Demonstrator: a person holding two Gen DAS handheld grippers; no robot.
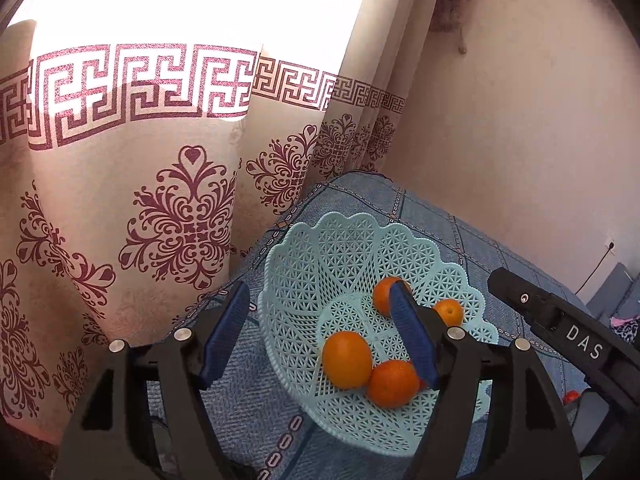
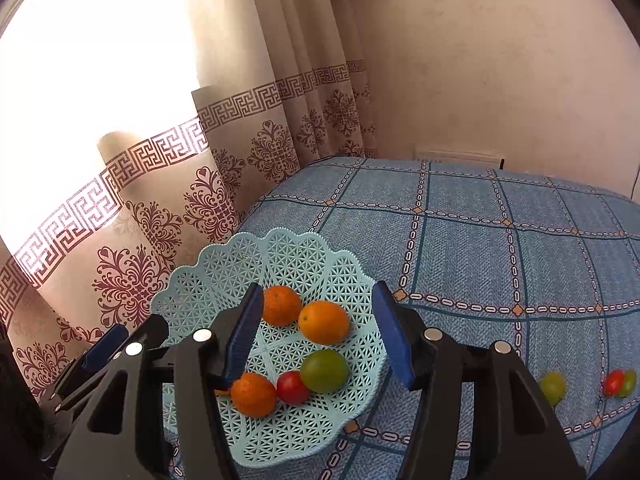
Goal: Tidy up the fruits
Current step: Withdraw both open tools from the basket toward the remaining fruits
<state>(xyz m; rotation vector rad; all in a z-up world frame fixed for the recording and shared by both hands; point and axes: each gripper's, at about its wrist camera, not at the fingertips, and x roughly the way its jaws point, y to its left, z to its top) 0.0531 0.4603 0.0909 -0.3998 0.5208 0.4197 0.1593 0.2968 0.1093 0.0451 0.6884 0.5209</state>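
Seen from the left wrist, the left tool (image 1: pixel 320 336) is held spread and empty over the mint lattice basket (image 1: pixel 304 280), where oranges (image 1: pixel 346 359) have been gathered; the basket is set on a blue checked cloth (image 1: pixel 440 220) beside a patterned curtain (image 1: pixel 160 200).

Seen from the right wrist, the right tool (image 2: pixel 318 336) is likewise held wide and empty above the basket (image 2: pixel 224 268), in which a green fruit (image 2: pixel 325 371) and a red one (image 2: pixel 292 387) are rested among the oranges (image 2: pixel 324 322). Loose fruits (image 2: pixel 554 388) are left on the cloth (image 2: pixel 520 248), presumably to be collected next.
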